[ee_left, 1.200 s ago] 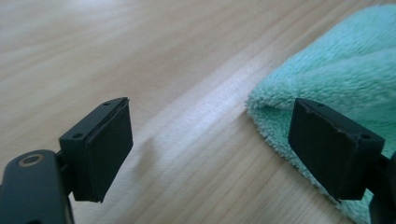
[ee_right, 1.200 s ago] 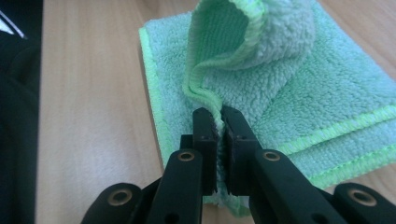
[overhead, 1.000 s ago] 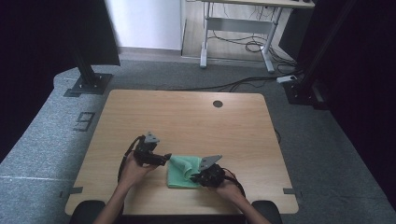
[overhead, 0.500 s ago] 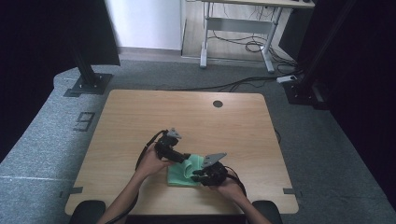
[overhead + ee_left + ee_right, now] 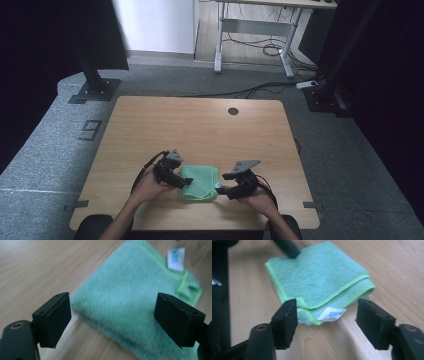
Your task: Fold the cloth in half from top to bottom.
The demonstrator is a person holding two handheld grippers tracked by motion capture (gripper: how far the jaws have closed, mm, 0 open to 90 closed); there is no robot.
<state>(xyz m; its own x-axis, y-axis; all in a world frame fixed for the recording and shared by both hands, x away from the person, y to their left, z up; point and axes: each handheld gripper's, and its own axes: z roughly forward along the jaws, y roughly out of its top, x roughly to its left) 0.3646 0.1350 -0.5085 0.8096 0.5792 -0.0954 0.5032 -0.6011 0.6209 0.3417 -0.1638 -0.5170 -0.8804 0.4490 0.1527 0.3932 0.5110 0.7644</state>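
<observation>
A folded green cloth lies flat on the wooden table near its front edge. In the left gripper view the cloth spreads beyond my left gripper, whose jaws stand wide apart with no pad touching it. My left gripper sits at the cloth's left edge. My right gripper sits just off its right edge. In the right gripper view my right gripper has just been opening. The cloth's corner with its white label lies between the jaws, unpinched.
A round cable hole sits near the table's far edge. Grey carpet surrounds the table, with black stand bases at the far left and far right. A desk frame with cables stands behind.
The left gripper swung right toward the cloth, then settled low at its left edge. The right gripper drew back to the right off the cloth, which now lies free.
</observation>
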